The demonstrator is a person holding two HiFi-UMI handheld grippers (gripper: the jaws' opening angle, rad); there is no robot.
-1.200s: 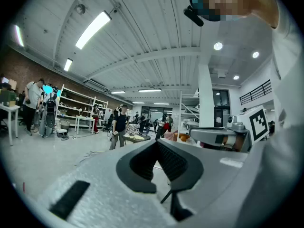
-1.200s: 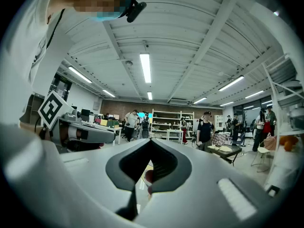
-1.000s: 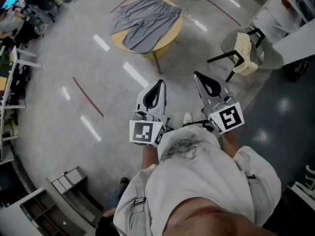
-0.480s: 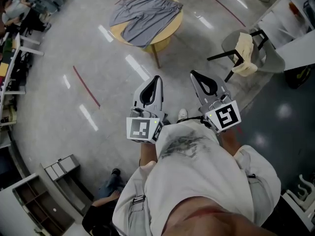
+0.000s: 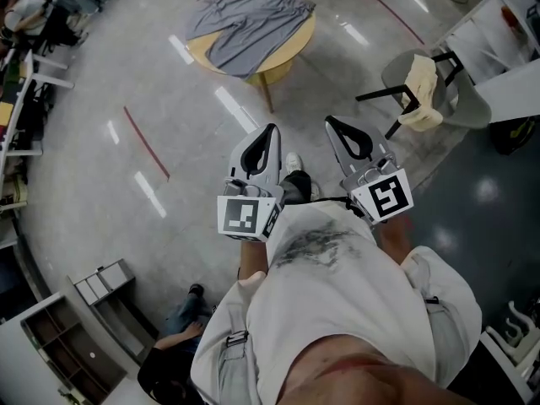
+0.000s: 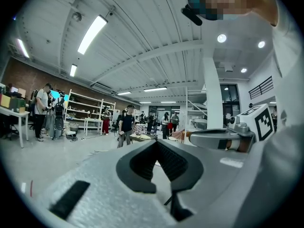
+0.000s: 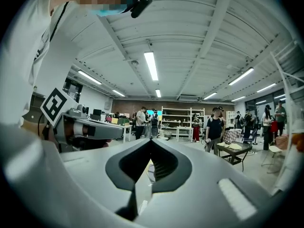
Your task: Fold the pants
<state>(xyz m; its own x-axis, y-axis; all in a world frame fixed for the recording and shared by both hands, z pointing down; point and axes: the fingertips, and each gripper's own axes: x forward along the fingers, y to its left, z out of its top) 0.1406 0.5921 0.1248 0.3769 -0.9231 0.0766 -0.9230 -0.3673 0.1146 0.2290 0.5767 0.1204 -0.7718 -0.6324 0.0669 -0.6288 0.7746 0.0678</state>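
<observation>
Head view | grey pants (image 5: 249, 19) spread on round table (image 5: 289, 55) | left gripper (image 5: 271, 130) jaws together, empty; right gripper (image 5: 330, 123) likewise

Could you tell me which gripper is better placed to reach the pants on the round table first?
Left, marginally: the pants lie ahead and leftward, nearer the left gripper. The right gripper is likewise shut, empty and far from them.

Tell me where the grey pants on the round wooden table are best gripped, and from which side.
Probably the two leg ends of the grey fabric pants, coming from the near side of the round wooden table. They lie spread flat with the legs reaching the near edge and the gathered waistband on the far side.
</observation>
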